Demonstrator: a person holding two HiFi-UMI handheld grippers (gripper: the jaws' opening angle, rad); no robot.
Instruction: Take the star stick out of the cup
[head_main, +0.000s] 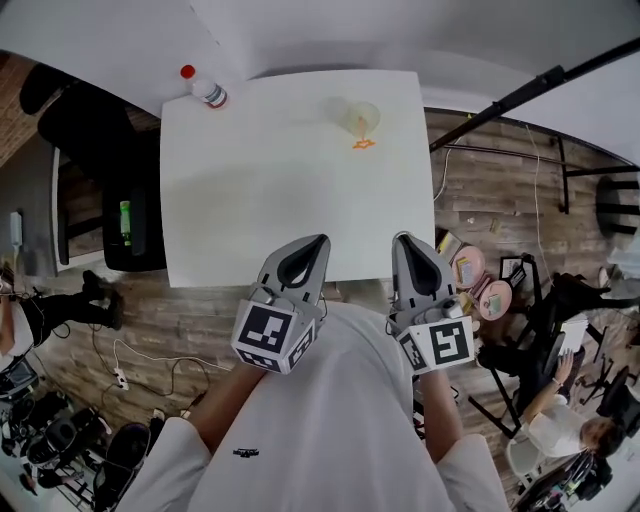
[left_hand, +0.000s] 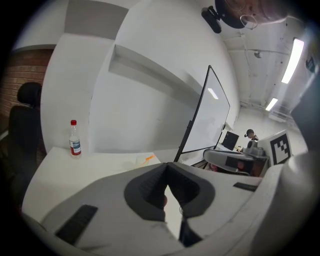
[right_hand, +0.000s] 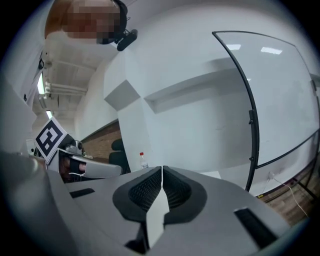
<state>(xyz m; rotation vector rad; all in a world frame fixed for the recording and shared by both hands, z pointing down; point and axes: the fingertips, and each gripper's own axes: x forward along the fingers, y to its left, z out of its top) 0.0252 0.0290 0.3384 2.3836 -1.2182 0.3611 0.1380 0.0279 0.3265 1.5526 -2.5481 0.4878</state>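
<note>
A clear plastic cup stands toward the far right of the white table. The orange star stick shows at the cup's near side. In the left gripper view the cup and the orange stick are small and far beyond the jaws. My left gripper and right gripper hover side by side over the table's near edge, well short of the cup. Both are shut with nothing between the pads, as the left gripper and right gripper show in their own views. The right gripper view hides the cup.
A water bottle with a red cap stands at the table's far left corner. Black chairs are left of the table. A black whiteboard stand and seated people are on the right.
</note>
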